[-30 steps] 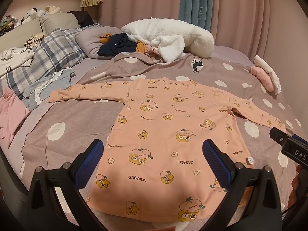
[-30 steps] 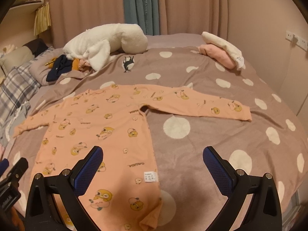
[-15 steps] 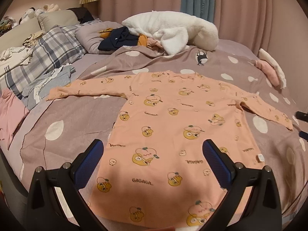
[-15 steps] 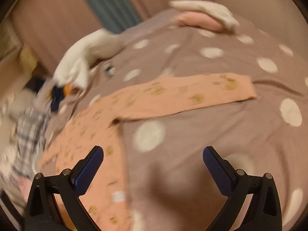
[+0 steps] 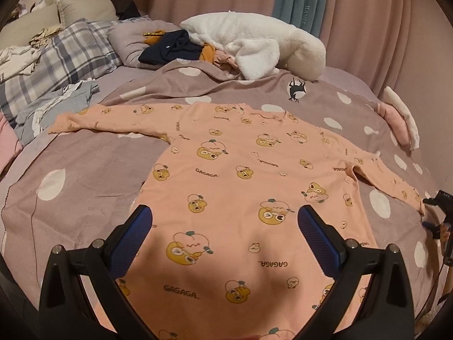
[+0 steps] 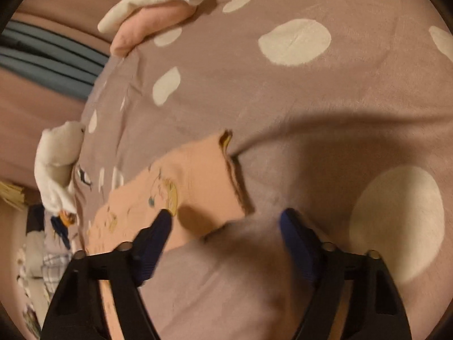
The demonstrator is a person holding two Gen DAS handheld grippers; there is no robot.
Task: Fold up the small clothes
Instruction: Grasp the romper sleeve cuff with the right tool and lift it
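Observation:
A peach long-sleeved shirt (image 5: 240,175) with cartoon prints lies flat on the dotted mauve bed cover (image 5: 85,175), both sleeves spread out. My left gripper (image 5: 225,221) hovers open over the shirt's lower body with nothing between its fingers. My right gripper (image 6: 226,218), rolled to one side, is low over the cuff end of the right sleeve (image 6: 198,187). Its jaws are closing: one fingertip (image 6: 164,218) is over the sleeve, the other over the bare cover, and the cuff corner lies between them untouched. In the left wrist view the right gripper (image 5: 441,206) shows at the sleeve's tip.
A white plush (image 5: 254,42) and a dark garment (image 5: 170,48) lie at the bed's far side. Folded pink and white clothes (image 6: 153,11) sit beyond the sleeve. A plaid pillow (image 5: 65,59) and loose clothes are on the left. Curtains hang behind.
My right gripper has swept out along the right sleeve down to its cuff, rolled over and narrowed its jaws. My left gripper has edged forward and lower over the shirt's body.

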